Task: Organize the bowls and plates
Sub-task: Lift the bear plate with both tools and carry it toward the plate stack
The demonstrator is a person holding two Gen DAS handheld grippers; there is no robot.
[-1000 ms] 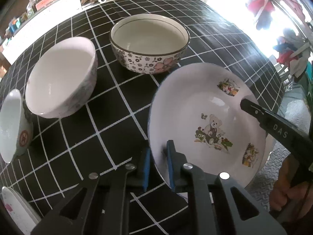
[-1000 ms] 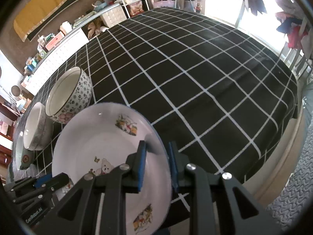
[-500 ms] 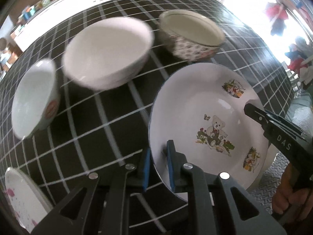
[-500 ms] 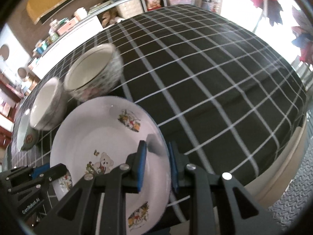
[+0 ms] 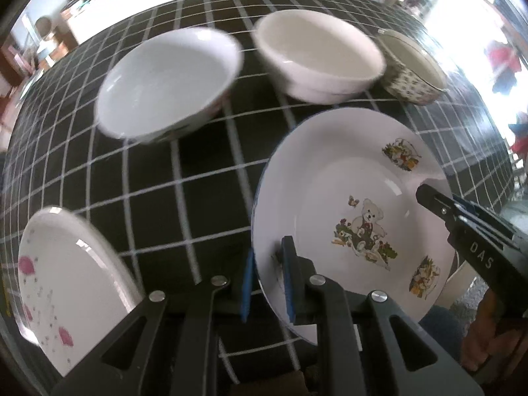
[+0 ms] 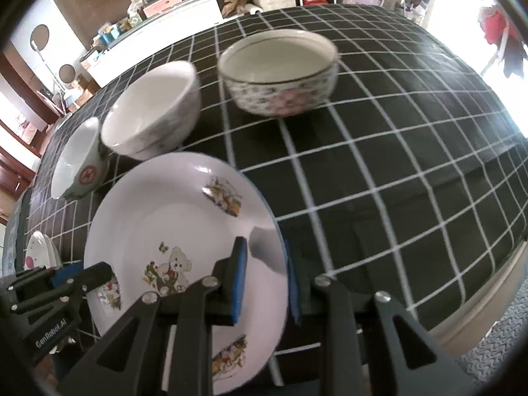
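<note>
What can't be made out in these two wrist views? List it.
- Teddy-bear plate, left wrist view: near rim hidden behind the left gripper.
- Pink-flower plate, left wrist view: cut off by the frame edge.
- Red-emblem bowl, right wrist view: blurred, emblem unreadable.

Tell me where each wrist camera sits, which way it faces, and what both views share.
Left wrist: behind the left gripper, looking steeply down at the teddy plate; a hand shows at right.
Right wrist: behind the right gripper, looking down across the table; no body shows.
Shared: both grippers clamp that plate; the floral bowl appears in each.
</note>
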